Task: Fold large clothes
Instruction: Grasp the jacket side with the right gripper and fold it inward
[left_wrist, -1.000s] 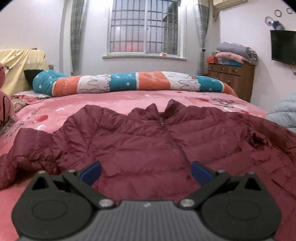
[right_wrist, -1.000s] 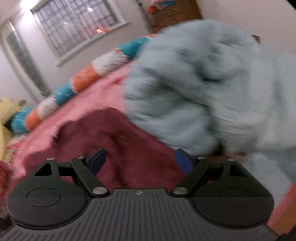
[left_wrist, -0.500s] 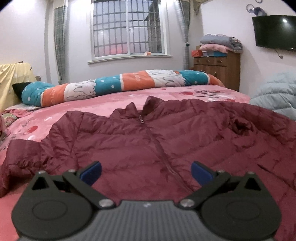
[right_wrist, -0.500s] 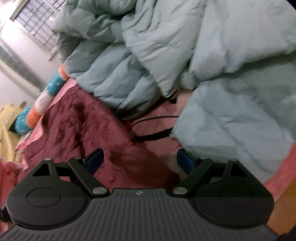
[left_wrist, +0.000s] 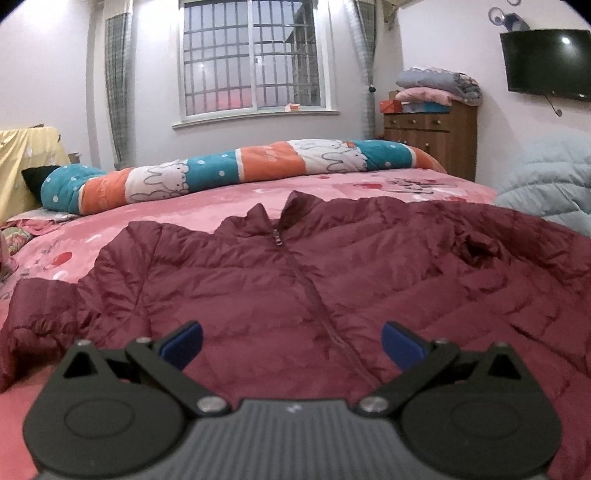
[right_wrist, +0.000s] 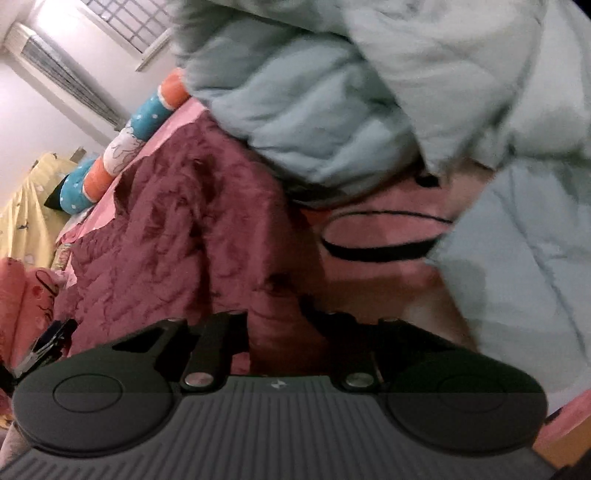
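Observation:
A maroon puffer jacket (left_wrist: 295, 277) lies spread front-up on the bed, zipped, collar toward the window. My left gripper (left_wrist: 291, 341) is open just above its lower hem, with nothing pinched between the blue pads (left_wrist: 183, 341). In the right wrist view the jacket (right_wrist: 177, 229) runs off to the left. My right gripper (right_wrist: 280, 321) is closing its jaws on the end of the jacket's sleeve at the bed's right side. Maroon fabric fills the narrow gap and hides the pads.
A pale blue quilted coat (right_wrist: 314, 110) is heaped at the bed's right edge, over the sleeve, with a black cord (right_wrist: 380, 251) looped on the pink sheet (left_wrist: 184, 218). A striped bolster (left_wrist: 240, 170) lies along the far side. A dresser (left_wrist: 436, 136) stands beyond.
My right gripper dropped toward the sleeve end and its jaws went from wide open to closed on the fabric. The left gripper shifted early on, then stayed still and open.

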